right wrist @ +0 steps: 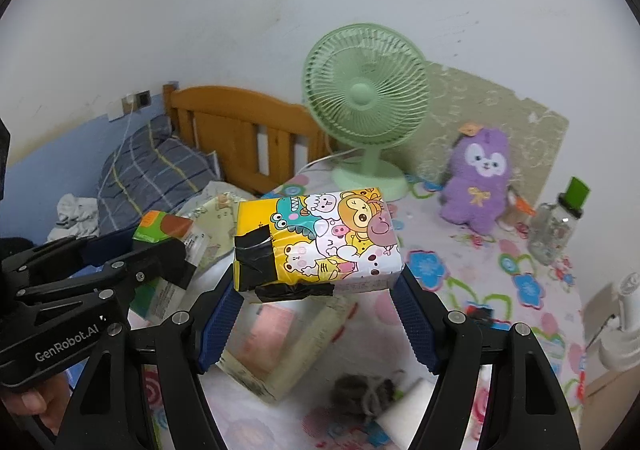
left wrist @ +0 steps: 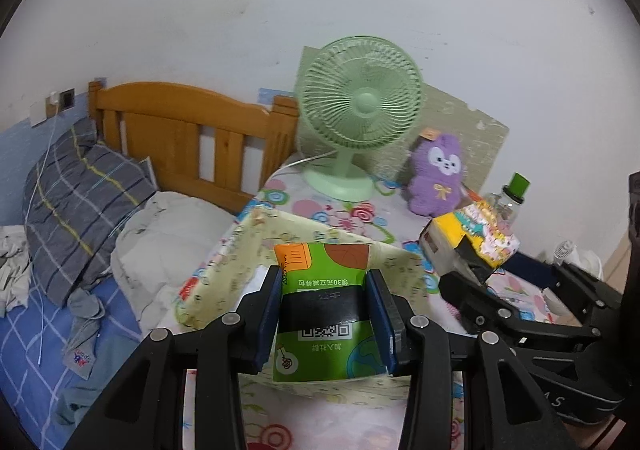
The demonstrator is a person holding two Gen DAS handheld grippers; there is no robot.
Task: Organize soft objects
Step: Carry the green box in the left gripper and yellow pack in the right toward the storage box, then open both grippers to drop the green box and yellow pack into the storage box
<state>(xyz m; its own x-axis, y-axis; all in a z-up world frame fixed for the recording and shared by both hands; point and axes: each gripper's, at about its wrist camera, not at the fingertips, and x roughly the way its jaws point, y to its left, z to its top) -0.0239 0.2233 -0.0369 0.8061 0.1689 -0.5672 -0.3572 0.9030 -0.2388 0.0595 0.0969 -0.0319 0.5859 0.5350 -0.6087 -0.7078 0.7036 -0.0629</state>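
Observation:
My left gripper (left wrist: 324, 302) is shut on a green tissue pack (left wrist: 324, 314) with a QR code, held above the cream fabric storage box (left wrist: 240, 250). My right gripper (right wrist: 320, 290) is shut on a yellow cartoon-animal tissue pack (right wrist: 320, 238) patched with black tape, held above the same box (right wrist: 280, 350), which holds a pink item. The cartoon pack shows in the left wrist view (left wrist: 476, 234), and the green pack in the right wrist view (right wrist: 168, 230). A purple plush toy (right wrist: 478, 186) stands against the back board. A small grey plush (right wrist: 364, 394) lies on the table near me.
A green desk fan (right wrist: 364, 102) stands at the table's back. A clear bottle with a green cap (right wrist: 556, 226) stands at the right. The floral tablecloth (right wrist: 500, 290) covers the table. A bed with a wooden headboard (left wrist: 192, 130), pillow and bedding lies to the left.

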